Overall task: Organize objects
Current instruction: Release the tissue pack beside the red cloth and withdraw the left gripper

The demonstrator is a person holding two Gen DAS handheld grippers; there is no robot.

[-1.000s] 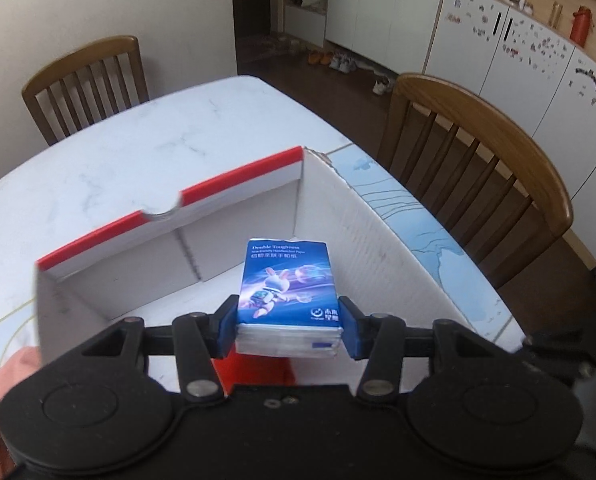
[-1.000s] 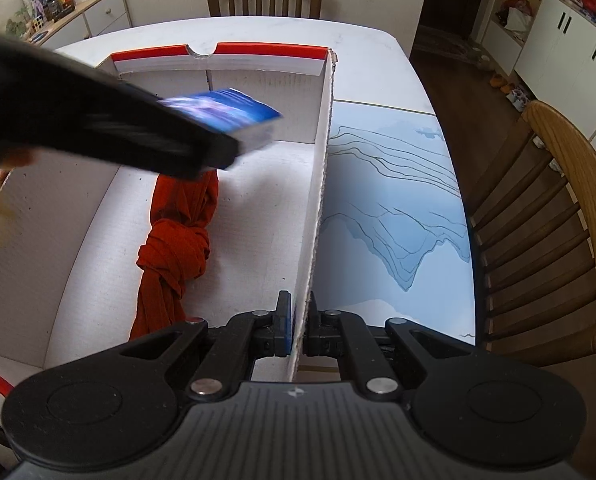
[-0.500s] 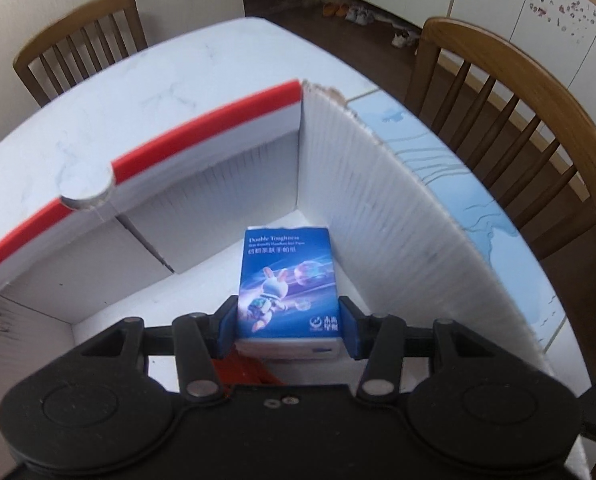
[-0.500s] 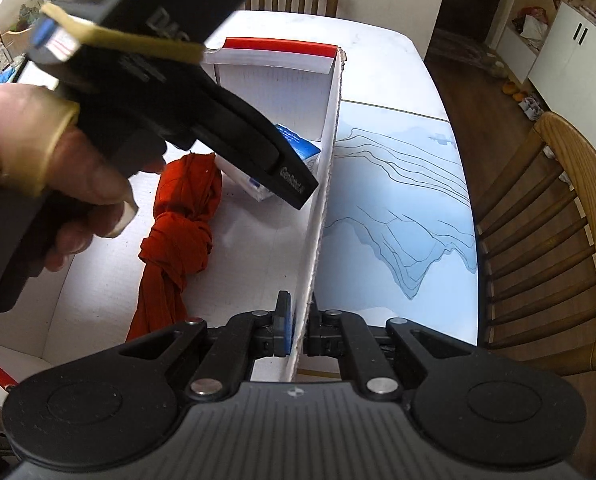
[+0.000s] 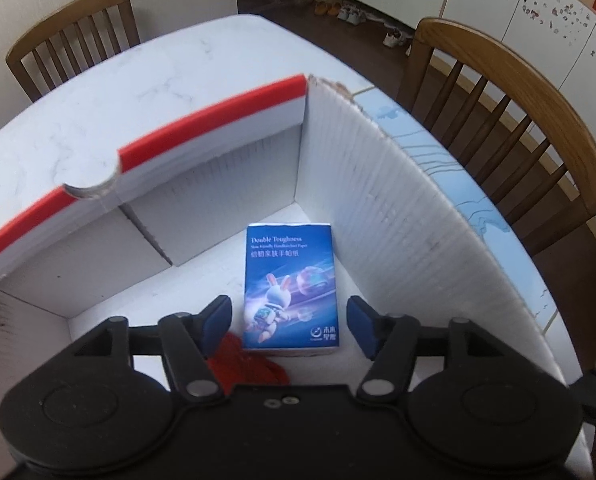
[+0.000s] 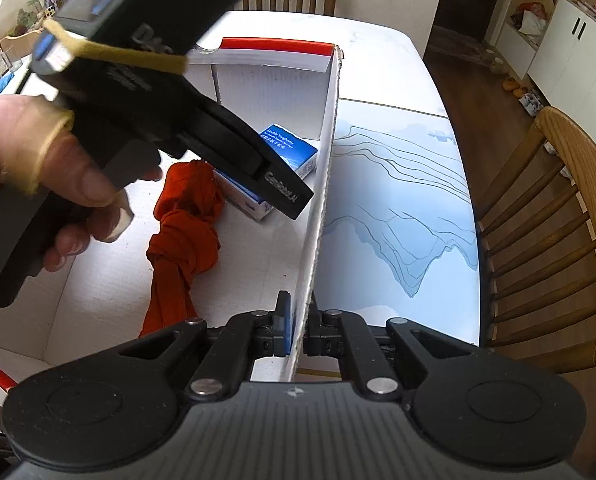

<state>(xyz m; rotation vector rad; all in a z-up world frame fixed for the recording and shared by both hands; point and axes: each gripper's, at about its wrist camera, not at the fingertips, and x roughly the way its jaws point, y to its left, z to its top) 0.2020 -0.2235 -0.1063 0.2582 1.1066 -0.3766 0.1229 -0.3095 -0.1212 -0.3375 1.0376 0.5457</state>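
The open-topped white corrugated box with a red rim (image 5: 201, 112) is clear from above; its tall right wall (image 5: 398, 216) shuts off the side, pinched low down by the right hand-held gripper (image 6: 298, 328); inside, the blue tissue packet (image 5: 291, 288) lies in the far right corner against that wall, the left hand-held gripper (image 5: 289, 320) spread wide around it, pads apart from its sides; the knotted red cloth (image 6: 185, 240) fills the middle of the floor; bare floor lies left; two wooden chairs (image 5: 518, 128) flank the white marble bench (image 5: 137, 88)
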